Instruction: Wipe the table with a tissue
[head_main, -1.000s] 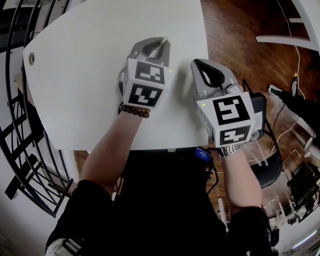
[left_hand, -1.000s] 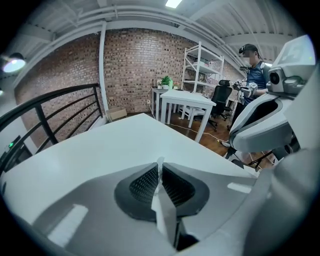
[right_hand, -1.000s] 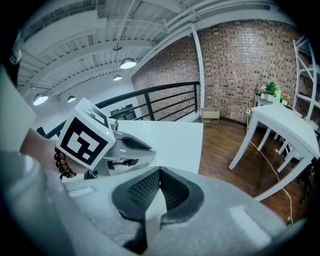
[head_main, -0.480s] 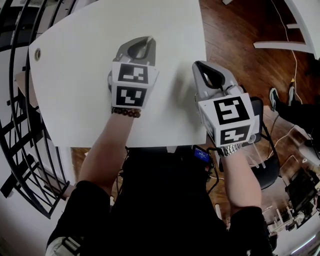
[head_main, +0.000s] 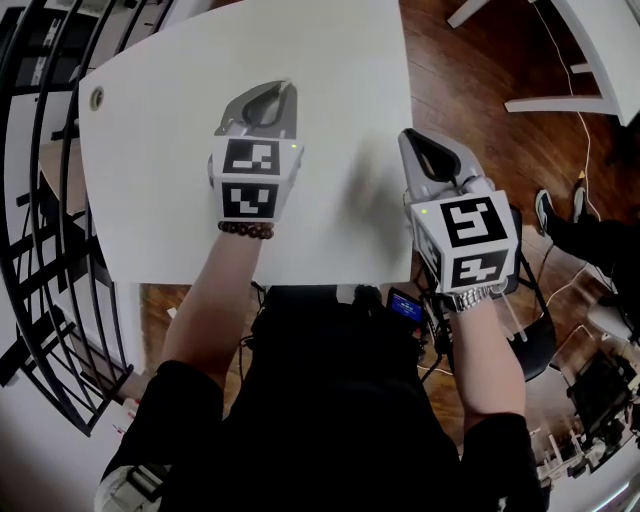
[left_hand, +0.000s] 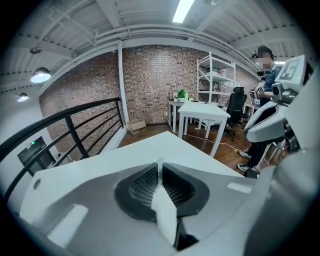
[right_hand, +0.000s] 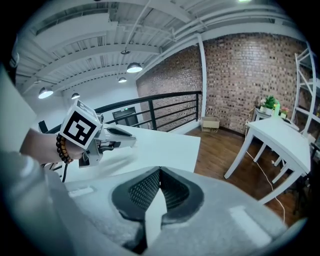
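White table (head_main: 150, 160), head view: left gripper (head_main: 268, 98) now sits further left on the top than a second ago, wider apart from the right gripper (head_main: 420, 150), which remains at the table's right edge; the tissue cannot be told from the white top here. Left gripper view: jaws closed on the tissue (left_hand: 163, 207), a thin white folded strip with one sliver poking past the tips, over the table (left_hand: 165, 145). Right gripper view: jaws pressed together at the tips, nothing gripped; left gripper (right_hand: 131, 141) low over the table (right_hand: 170, 142), beaded bracelet (right_hand: 63, 149) behind it on the wrist.
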